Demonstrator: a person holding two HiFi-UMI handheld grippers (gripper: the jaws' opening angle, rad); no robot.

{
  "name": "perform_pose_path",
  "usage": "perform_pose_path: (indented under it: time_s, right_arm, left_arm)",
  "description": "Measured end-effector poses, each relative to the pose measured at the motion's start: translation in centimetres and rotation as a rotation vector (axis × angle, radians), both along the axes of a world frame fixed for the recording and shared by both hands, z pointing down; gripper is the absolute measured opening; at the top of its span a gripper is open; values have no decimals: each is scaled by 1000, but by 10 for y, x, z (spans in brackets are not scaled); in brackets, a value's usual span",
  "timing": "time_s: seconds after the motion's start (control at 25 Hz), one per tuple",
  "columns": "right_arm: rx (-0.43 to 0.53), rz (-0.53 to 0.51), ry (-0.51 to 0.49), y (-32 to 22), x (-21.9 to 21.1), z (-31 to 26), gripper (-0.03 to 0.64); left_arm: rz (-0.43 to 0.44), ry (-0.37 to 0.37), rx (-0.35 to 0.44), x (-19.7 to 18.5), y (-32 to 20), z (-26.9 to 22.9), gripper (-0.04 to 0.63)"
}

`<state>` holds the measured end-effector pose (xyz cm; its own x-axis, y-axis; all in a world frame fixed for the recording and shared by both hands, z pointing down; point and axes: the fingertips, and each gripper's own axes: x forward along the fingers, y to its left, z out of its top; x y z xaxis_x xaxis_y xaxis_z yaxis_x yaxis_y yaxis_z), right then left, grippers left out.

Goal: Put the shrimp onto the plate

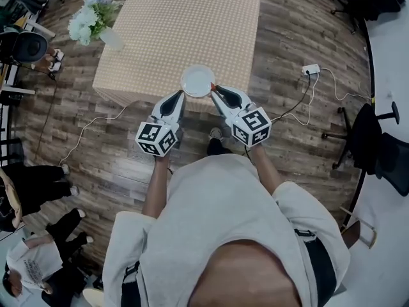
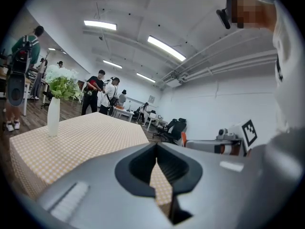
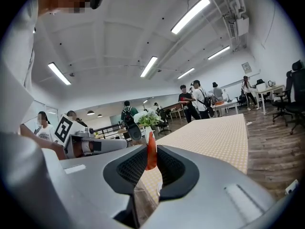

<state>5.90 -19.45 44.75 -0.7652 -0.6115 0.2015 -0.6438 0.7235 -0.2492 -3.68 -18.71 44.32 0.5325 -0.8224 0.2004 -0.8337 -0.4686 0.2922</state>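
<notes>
Clearly, shrimp [image 3: 151,150] upright, pinched in right tongs [image 3: 148,168]

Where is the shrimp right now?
The shrimp is pinched in the right hand-held gripper, which the head view shows at the white plate's right edge.

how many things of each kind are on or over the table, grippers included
plate: 1
vase of flowers: 1
shrimp: 1, pinched in the right gripper
grippers: 2, counting the left gripper, shut with nothing in it
total: 5
</notes>
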Motion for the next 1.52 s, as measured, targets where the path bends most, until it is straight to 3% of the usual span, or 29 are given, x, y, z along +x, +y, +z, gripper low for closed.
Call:
perform_pose_path:
  time_s: [0.56,0.92,1.52]
  right_arm:
    - [-52,-18,2,-64,-14,20,61]
    - [-86,58,28,-87,-37,32,61]
    - [-248,106,89,-54,-61,96,61]
  left_arm:
    - [-28,12,-51,-12,-59,19,9]
    - [49,26,-86,-36,-83,33,9]
    - [125,65,-226,-56,-68,88,9]
